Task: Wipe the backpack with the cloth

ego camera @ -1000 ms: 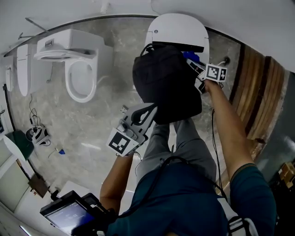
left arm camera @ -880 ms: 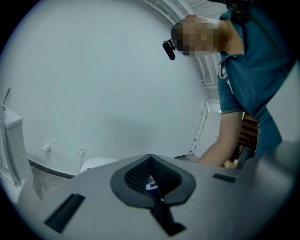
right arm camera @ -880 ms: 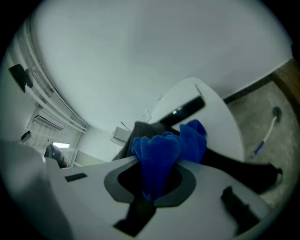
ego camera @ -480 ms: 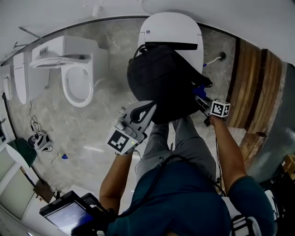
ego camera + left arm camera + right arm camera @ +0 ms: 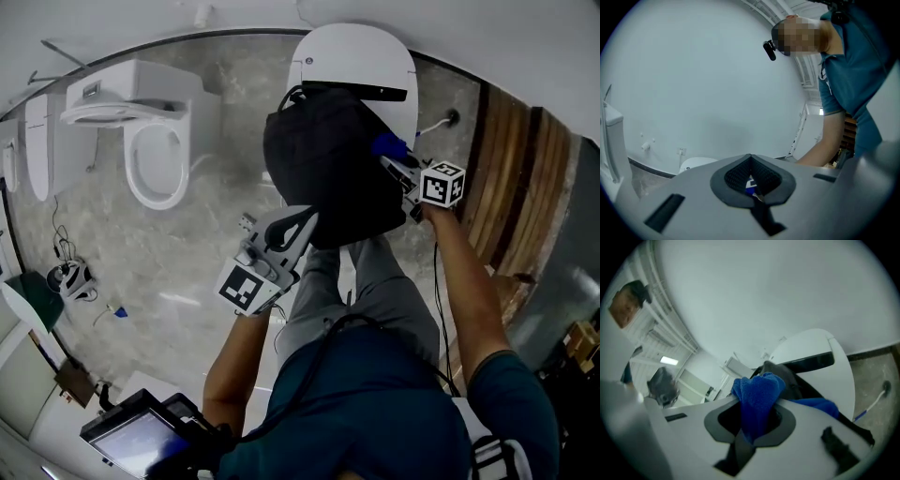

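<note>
- Backpack (image 5: pixel 323 169): black, seen in the head view over the front edge of the closed white toilet (image 5: pixel 361 56), with its lower part above the person's grey-trousered knees (image 5: pixel 375 272).
- Left gripper (image 5: pixel 302 217): jaws are brought fully together. The tip is set against the lower left edge of the backpack. Whether any fabric is pinched cannot be made out.
- Right gripper (image 5: pixel 394 164): jaws are clamped on the blue cloth (image 5: pixel 757 394), which bulges out above them and hangs down through the gap between them. The gripper is held at the right side of the backpack, near its upper part.
- Cloth in the head view: a small blue patch is seen touching the right flank of the backpack, just ahead of the marker cube (image 5: pixel 441 183).
- Second toilet (image 5: pixel 159 159): its seat is open, and it stands well to the left on the grey marbled floor (image 5: pixel 197 272).
- Wooden panelling (image 5: pixel 516 178): seen along the right edge of the floor.
</note>
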A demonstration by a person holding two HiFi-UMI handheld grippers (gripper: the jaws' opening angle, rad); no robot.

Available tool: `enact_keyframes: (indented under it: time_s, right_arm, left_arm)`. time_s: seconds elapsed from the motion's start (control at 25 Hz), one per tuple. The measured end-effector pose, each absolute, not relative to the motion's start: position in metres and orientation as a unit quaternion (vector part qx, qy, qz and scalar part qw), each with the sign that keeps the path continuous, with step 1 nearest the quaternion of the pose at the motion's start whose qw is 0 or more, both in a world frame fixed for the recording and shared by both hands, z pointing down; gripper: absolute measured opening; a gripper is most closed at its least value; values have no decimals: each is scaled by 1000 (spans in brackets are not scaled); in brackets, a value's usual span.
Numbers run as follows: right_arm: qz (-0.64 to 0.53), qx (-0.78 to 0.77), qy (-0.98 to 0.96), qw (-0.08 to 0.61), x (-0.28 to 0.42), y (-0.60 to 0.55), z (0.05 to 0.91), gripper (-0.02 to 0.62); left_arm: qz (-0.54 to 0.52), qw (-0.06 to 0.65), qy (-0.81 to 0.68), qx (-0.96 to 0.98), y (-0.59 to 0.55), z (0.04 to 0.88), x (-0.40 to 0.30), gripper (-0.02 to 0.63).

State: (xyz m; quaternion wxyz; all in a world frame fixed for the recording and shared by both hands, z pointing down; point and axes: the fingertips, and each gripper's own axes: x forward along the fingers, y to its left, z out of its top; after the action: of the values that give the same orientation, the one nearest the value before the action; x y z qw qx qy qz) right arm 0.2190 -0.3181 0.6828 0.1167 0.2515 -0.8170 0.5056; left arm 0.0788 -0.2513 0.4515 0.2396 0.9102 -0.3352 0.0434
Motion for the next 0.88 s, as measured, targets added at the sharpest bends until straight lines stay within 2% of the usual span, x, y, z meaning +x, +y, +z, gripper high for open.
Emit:
enact_keyframes:
  time_s: [0.12, 0.24, 0.4, 0.52, 0.68, 0.88]
  right_arm:
    - [434, 216, -851, 201, 192, -265, 668, 43]
    - [370, 127, -876, 283, 129, -210, 656, 42]
    - [359, -37, -872, 329, 28, -103, 668, 42]
    - [428, -45, -838, 336, -17, -60, 696, 43]
    - [441, -9, -832, 337, -1, -48, 713, 43]
    - [424, 7, -815, 395, 112, -38, 732, 41]
  left_arm:
    - [40, 246, -356, 901, -244, 458, 60, 5]
    - [30, 250, -383, 889, -236, 464, 32, 5]
    - [28, 257, -420, 870, -219, 473, 2, 5]
    - [34, 264, -441, 857, -212, 475, -20, 5]
    - [34, 261, -448, 854, -205, 479, -28, 5]
    - [27, 265, -439, 858, -203, 481, -23, 5]
